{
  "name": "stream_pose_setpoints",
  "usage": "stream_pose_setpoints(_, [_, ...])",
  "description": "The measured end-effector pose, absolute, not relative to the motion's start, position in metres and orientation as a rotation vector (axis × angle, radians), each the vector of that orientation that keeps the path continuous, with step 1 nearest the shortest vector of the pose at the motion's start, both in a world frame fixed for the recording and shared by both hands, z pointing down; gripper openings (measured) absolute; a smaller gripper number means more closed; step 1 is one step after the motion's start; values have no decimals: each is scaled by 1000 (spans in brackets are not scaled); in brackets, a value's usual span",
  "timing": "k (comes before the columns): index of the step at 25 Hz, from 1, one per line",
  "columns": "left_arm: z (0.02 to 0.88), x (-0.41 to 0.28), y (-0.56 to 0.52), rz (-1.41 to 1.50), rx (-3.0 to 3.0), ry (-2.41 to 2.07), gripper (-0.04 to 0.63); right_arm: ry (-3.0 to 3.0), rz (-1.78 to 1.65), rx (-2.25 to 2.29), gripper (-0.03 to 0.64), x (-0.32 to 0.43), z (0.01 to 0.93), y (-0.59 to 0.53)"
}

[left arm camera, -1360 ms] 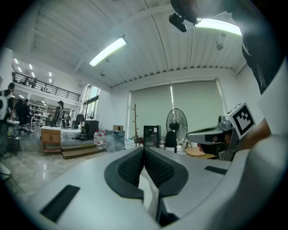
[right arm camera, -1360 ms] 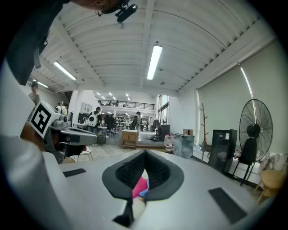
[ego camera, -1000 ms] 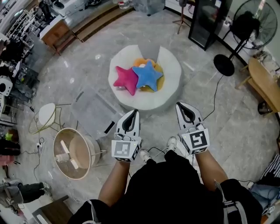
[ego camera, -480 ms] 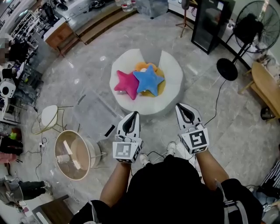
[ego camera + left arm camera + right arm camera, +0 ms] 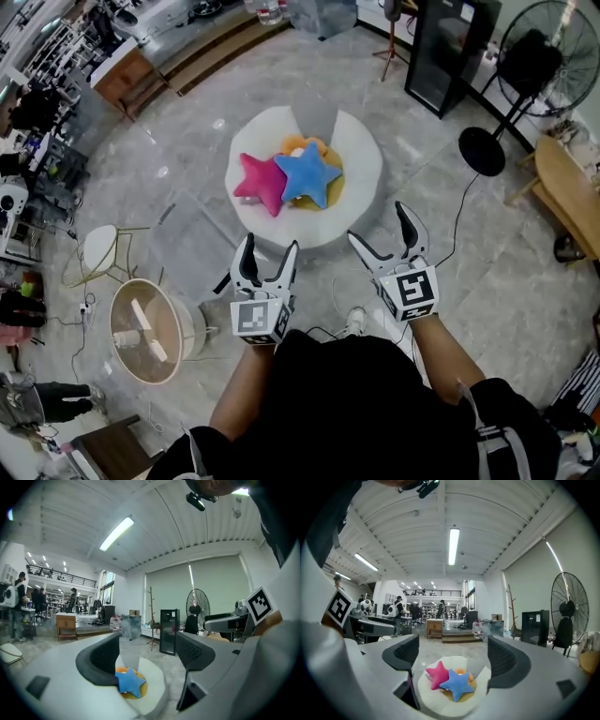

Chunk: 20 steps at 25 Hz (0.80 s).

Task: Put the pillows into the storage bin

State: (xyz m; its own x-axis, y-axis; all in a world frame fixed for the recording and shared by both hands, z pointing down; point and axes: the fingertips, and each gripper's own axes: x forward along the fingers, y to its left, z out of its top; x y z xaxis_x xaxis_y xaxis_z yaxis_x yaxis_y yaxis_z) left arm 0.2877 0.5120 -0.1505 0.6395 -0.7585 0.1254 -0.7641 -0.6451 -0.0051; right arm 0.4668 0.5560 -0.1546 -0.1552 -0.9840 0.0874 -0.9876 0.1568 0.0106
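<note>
1. You are holding the left gripper (image 5: pixel 270 246) and right gripper (image 5: pixel 379 225) empty, their jaws having just been opening wide.
2. The pillows (image 5: pixel 281 178) are lying heaped on the white cushion (image 5: pixel 361 159) ahead.
3. You are risking a two-pillow pinch on overlapping stars, with one dropping.

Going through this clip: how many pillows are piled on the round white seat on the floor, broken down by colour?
Pink star pillow: 1
Blue star pillow: 1
Orange pillow, mostly hidden under the other two, shape unclear: 1
Total: 3 pillows that can be made out
</note>
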Motion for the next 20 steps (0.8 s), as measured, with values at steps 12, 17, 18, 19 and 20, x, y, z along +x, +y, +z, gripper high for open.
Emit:
stream_pose_setpoints(12, [-106,288,428,385,2770,-1296,419,-2320,167,1887,598,452,-118,469])
stream_pose_setpoints(17, [-86,278,352,508,2817,-1211,417,-2250,225,1890,598,446,-102,394])
stream_pose_setpoints(18, [-83,276,335,535,2820,-1189,417,-2237,267,1914,598,446,-100,377])
stream_pose_setpoints(19, [-80,274,319,560,2826,-1166,417,-2221,308,1939,598,446,-96,360])
stream_pose_setpoints(20, [-79,273,304,583,2836,-1139,417,-2204,340,1959,598,447,-92,343])
